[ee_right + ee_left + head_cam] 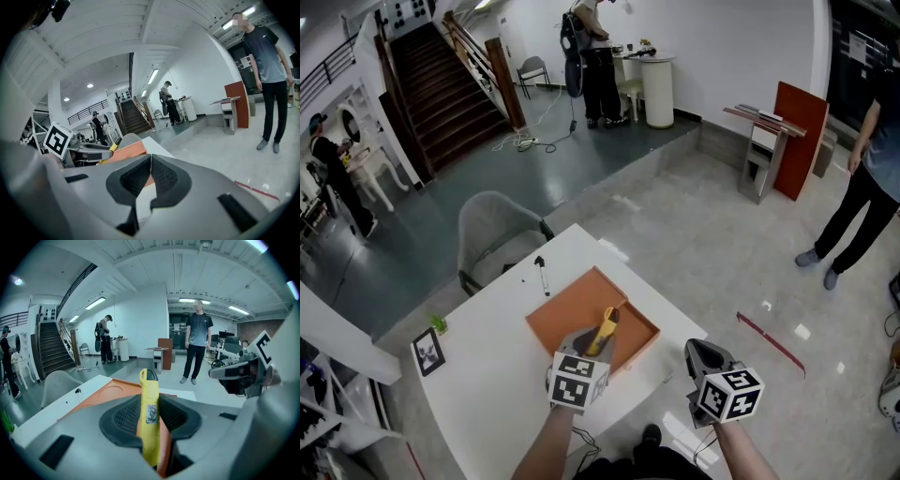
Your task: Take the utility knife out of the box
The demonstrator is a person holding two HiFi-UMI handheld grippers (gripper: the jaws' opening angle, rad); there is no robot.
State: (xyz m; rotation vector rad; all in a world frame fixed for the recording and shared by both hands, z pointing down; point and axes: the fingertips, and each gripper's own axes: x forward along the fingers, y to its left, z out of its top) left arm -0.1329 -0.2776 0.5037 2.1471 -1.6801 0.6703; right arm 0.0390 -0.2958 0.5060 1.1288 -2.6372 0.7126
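Observation:
The yellow utility knife stands clamped between the pads of my left gripper, its black-tipped end pointing away from me. In the head view the knife is lifted above the shallow orange box on the white table, with the left gripper shut on it. My right gripper hangs off the table's right edge; its pads meet with nothing between them. In the right gripper view the knife shows at the left, over the box.
A black marker lies on the table beyond the box, and a marker card with a green item sits near the left edge. A grey chair stands behind the table. A person stands on the floor at right; red tape marks the floor.

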